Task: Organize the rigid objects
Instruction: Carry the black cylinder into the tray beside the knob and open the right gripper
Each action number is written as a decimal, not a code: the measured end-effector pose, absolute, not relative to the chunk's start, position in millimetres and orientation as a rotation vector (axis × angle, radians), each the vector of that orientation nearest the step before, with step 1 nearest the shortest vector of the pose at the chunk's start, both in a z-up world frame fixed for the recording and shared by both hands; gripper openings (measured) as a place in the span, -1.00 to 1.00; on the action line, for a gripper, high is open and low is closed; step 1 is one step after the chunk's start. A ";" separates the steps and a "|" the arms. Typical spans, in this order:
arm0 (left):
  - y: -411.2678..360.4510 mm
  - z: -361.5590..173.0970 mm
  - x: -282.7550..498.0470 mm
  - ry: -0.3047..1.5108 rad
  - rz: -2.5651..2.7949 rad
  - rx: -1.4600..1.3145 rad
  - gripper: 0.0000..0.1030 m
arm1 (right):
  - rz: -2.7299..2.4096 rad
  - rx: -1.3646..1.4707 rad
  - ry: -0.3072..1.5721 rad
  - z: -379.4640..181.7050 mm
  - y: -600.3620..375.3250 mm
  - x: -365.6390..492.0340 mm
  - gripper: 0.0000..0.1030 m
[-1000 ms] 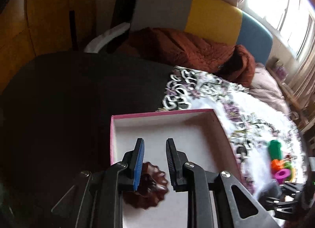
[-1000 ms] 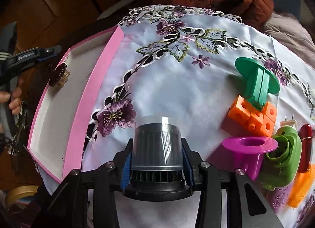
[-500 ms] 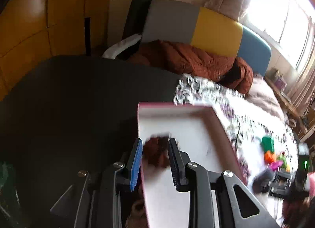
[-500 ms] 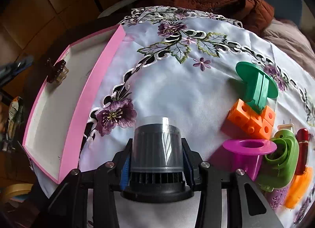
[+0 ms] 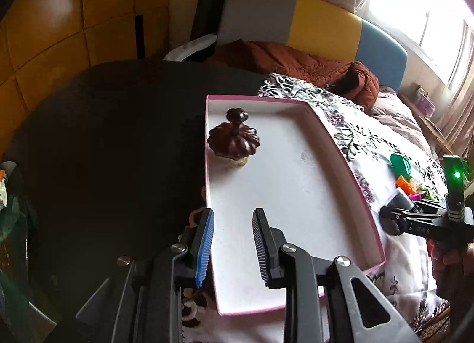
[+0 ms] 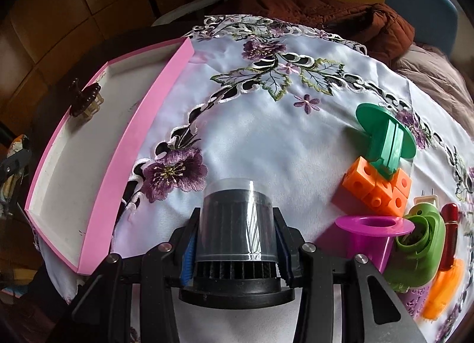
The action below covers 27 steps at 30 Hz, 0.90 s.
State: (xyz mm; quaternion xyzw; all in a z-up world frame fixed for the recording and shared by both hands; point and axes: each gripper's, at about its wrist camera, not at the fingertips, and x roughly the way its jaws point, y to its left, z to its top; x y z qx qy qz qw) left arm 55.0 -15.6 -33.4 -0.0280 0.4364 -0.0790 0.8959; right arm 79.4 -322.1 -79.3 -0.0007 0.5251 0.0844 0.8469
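Beyond the left gripper (image 5: 232, 249), against the far left wall of the pink box (image 5: 337, 147), lies a dark brown lid (image 5: 234, 143) with a knob — its pale underside is only partly seen. That gripper's jaws stand a narrow gap apart with nothing between them, pointing steeply down over the box's near end. Dark ground left of the box is too dim to read.

Between the right gripper's (image 6: 235, 242) pads sits a black ribbed filter (image 6: 235, 224) under a clear cap, clamped on both sides; its base is cut off by the jaws. Right of it, a crowded heap — green spool (image 6: 385, 135), orange cubes (image 6: 374, 189), magenta spool (image 6: 370, 232) — overlaps on the cloth (image 6: 266, 135).
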 end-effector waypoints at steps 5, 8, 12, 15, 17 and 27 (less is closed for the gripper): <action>-20.5 -20.2 43.1 0.866 -0.174 -0.040 -0.49 | 0.173 0.007 1.096 -80.1 -322.1 77.7 -0.14; -21.2 -15.7 39.9 0.854 -0.176 -0.030 -0.49 | 0.169 -0.011 1.086 -80.4 -320.0 75.8 -0.14; -20.3 -13.9 36.7 0.847 -0.188 -0.032 -0.49 | 0.152 -0.008 1.079 -80.5 -319.4 74.3 -0.13; -18.2 -15.8 35.6 0.852 -0.196 -0.047 -0.49 | 0.124 -0.005 1.074 -80.4 -317.7 72.9 -0.14; -15.3 -17.3 35.4 0.855 -0.197 -0.055 -0.49 | 0.104 -0.005 1.068 -80.2 -316.1 71.5 -0.14; -5.2 -21.9 27.0 0.849 -0.201 -0.071 -0.49 | 0.025 0.021 1.057 -79.7 -312.6 67.8 -0.15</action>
